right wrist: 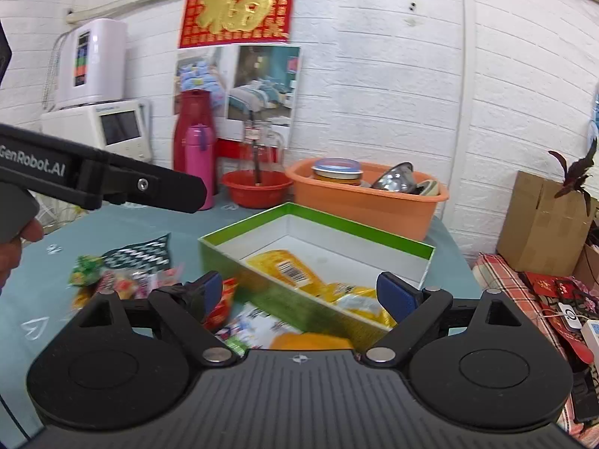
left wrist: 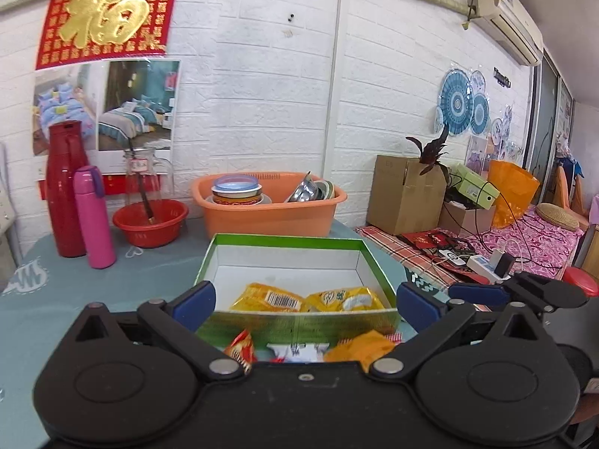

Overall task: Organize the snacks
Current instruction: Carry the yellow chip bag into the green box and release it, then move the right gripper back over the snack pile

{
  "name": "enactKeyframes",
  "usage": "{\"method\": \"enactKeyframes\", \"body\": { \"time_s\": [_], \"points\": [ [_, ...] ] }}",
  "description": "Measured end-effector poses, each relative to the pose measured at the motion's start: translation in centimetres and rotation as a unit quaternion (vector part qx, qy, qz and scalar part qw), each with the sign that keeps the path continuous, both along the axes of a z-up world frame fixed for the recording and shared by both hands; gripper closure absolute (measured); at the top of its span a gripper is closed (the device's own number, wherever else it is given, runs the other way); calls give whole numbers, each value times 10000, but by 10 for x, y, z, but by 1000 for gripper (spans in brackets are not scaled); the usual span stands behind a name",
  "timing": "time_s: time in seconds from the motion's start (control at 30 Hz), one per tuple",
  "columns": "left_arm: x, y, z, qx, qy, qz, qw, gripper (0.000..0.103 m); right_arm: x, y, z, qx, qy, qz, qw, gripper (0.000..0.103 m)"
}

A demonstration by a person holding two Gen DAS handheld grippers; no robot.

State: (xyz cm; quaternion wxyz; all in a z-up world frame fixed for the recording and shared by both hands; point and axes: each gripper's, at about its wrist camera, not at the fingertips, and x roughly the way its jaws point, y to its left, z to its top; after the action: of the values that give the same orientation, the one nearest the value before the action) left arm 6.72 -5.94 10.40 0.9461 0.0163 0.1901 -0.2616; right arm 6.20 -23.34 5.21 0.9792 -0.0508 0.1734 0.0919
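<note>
Both the left tool [left wrist: 305,299] and right tool [right wrist: 295,292] are being held wide open, gripping nothing. Yellow snack packets [left wrist: 307,297] are lying inside the green box [left wrist: 288,241] on the bench [left wrist: 112,284]; more snacks [right wrist: 123,280] are scattered beside it.

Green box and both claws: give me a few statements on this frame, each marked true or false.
1. The green box holds yellow snack packets. True.
2. The left claw is shut on a packet. False: it is open, nothing between its pads.
3. The right claw is open and empty. True.
4. Every snack is already in the box. False: loose snacks lie on the table beside it.
5. The orange basin stands in front of the box. False: it stands behind it, near the wall.
</note>
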Motion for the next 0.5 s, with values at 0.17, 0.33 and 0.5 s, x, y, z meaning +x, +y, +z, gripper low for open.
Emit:
{"method": "enactKeyframes", "body": {
  "time_s": [0.17, 0.33, 0.5],
  "points": [
    [-30, 22, -7, -32, -65, 133, 9999, 0, -41, 9, 9, 348, -33, 270, 9990, 0],
    [-47, 37, -19, 16, 29, 293, 9996, 0, -67, 17, 7, 505, -85, 439, 9977, 0],
    [-57, 51, -34, -51, 217, 422, 9989, 0, -79, 19, 5, 605, -53, 595, 9964, 0]
  ]
}}
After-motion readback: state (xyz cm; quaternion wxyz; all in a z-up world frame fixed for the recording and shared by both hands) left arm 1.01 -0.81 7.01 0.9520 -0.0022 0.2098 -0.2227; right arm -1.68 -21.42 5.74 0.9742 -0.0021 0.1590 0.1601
